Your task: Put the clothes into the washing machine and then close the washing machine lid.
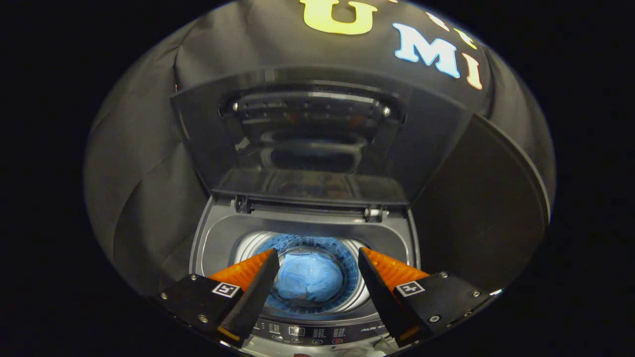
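Since your gripper (315, 277) hangs spread and empty above the washing machine (213, 238), with the blue clothes (310, 277) below in the drum between its fingers, you risk clipping the upright lid (307, 139) just beyond and slamming it.

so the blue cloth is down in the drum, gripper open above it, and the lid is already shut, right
Not quite: the lid is not shut. The gripper view shows it standing raised behind the drum, hinged at the back of the opening. The rest holds: the blue cloth lies in the drum, and the gripper is open above it, holding nothing.
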Available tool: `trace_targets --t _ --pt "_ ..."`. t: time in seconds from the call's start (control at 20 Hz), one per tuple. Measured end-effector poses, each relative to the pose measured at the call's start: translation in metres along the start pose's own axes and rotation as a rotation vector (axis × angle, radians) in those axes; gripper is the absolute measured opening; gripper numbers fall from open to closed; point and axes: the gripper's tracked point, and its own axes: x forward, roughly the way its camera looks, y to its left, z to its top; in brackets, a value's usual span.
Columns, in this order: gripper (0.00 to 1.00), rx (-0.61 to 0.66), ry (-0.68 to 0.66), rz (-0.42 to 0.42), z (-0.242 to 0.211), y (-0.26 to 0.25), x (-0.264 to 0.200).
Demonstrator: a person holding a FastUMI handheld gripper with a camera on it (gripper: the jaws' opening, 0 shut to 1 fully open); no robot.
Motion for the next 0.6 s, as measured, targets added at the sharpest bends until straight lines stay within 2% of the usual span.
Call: trace_targets --t 0.2,0.4,0.6 --pt "0.98 0.03 -0.127 -0.041 0.054 -0.009 -0.042" --pt "0.98 0.003 -0.259 -0.097 0.109 -0.023 -0.078" --pt "0.98 0.023 -0.328 -0.141 0.158 -0.037 -0.094"
